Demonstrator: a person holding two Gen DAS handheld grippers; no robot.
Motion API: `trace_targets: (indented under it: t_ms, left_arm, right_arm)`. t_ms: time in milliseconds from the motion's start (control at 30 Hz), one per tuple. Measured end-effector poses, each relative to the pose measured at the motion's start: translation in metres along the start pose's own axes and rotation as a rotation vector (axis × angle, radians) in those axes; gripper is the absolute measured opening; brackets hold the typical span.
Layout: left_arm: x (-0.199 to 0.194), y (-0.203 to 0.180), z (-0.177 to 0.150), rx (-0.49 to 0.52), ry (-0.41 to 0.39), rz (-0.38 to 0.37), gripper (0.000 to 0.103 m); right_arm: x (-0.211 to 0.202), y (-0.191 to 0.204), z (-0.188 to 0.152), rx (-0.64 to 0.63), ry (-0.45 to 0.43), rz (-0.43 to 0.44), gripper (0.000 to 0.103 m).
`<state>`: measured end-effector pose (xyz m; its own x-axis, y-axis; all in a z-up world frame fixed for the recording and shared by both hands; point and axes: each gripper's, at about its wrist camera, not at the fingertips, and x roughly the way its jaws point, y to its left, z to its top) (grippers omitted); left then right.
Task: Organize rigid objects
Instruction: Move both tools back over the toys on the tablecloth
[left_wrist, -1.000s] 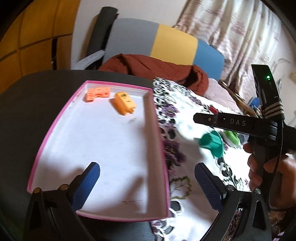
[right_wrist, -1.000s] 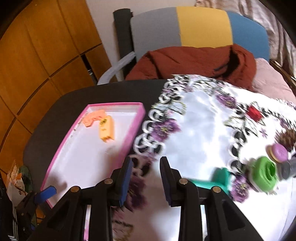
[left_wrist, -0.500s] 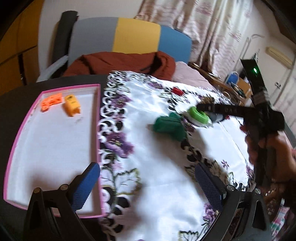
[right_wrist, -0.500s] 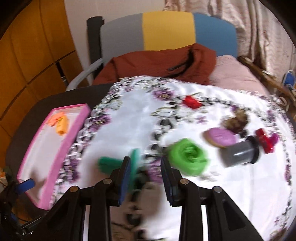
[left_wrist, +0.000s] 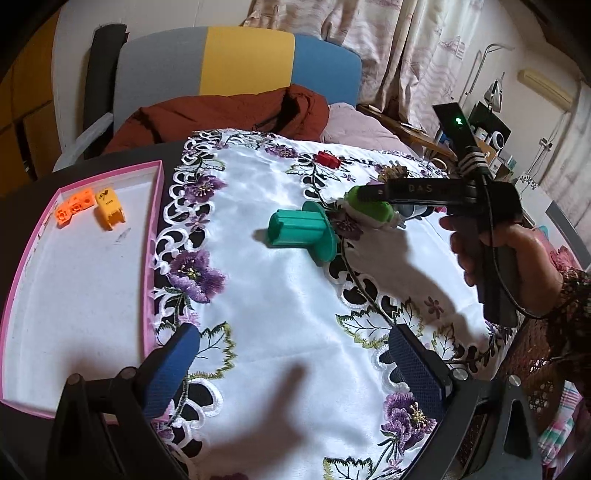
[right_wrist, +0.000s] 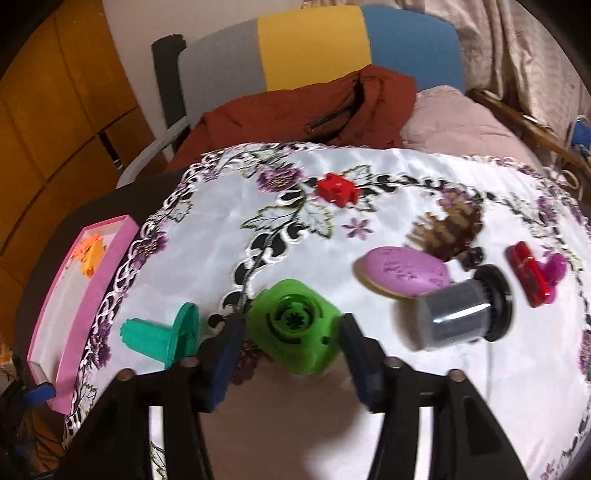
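Green knob (right_wrist: 293, 326) sits between your right gripper (right_wrist: 291, 356) (jaws just spread, not pinching): close, carry to tray (right_wrist: 94, 286).

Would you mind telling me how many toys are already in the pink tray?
2: an orange block in the pink tray's far corner and a yellow-orange piece right beside it. The tray's near end is partly hidden.

grey, yellow and blue chair back (left_wrist: 236, 70), rust-red jacket (right_wrist: 295, 110), floral curtain (left_wrist: 399, 55), wooden cabinet panels (right_wrist: 55, 92)
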<state>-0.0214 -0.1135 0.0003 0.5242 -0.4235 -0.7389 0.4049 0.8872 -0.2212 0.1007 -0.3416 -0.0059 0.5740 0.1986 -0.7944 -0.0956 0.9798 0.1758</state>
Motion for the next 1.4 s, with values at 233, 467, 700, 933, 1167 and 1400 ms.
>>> trace_targets:
  t_ms: [233, 467, 700, 933, 1167, 1400]
  left_arm:
    - [0.001, -0.003, -0.002, 0.010, 0.012, 0.008, 0.103]
    - [0.009, -0.013, -0.002, 0.026, 0.032, 0.004, 0.103]
    - [0.015, -0.020, 0.017, 0.058, 0.017, 0.027, 0.103]
    - [0.026, -0.018, 0.039, 0.057, 0.013, 0.053, 0.103]
    - [0.044, -0.018, 0.056, 0.099, 0.026, 0.117, 0.103]
    - [0.068, -0.014, 0.074, 0.101, 0.067, 0.158, 0.103]
  right_arm:
    - [0.020, 0.005, 0.001, -0.082, 0.037, -0.070, 0.068]
    - [0.018, 0.003, 0.000, -0.050, 0.035, -0.062, 0.068]
    - [0.013, -0.002, -0.003, 0.006, 0.073, -0.038, 0.052]
    - [0.036, -0.002, 0.000, 0.018, 0.132, 0.000, 0.056]
    - [0.032, 0.003, -0.004, 0.024, 0.130, 0.028, 0.052]
    - [0.023, -0.013, -0.009, 0.094, 0.161, -0.072, 0.052]
